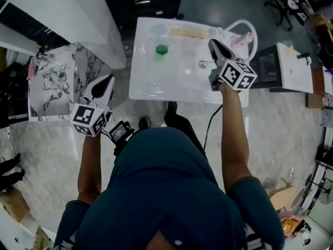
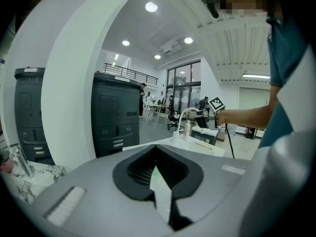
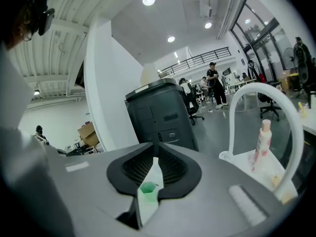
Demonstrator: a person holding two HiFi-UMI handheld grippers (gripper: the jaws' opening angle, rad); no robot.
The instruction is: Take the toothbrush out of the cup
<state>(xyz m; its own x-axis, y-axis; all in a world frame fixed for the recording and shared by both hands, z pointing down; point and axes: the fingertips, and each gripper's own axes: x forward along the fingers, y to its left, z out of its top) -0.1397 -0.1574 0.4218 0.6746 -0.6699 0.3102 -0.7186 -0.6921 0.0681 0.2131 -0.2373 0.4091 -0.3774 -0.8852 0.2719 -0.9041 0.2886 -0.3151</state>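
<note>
A small green cup [image 1: 162,49] stands on the white table [image 1: 151,87]; I see no toothbrush in it. The right gripper view shows the same cup [image 3: 148,188] through the slit between the jaws. My right gripper [image 1: 212,42] hovers over the table's right part, its jaws a narrow way apart with nothing between them. Just left of it a small pinkish item [image 1: 204,63] lies on the table, too blurred to name. A pale yellow-pink strip [image 1: 190,33] lies near the far edge. My left gripper [image 1: 106,80] hangs off the table's left side, shut and empty.
A white basket with an arched handle [image 1: 244,26] stands at the table's far right and holds a pink bottle [image 3: 262,139]. A clear cup [image 1: 158,30] is behind the green one. A marble counter [image 1: 52,82] is at the left, a white pillar [image 1: 78,14] beyond it.
</note>
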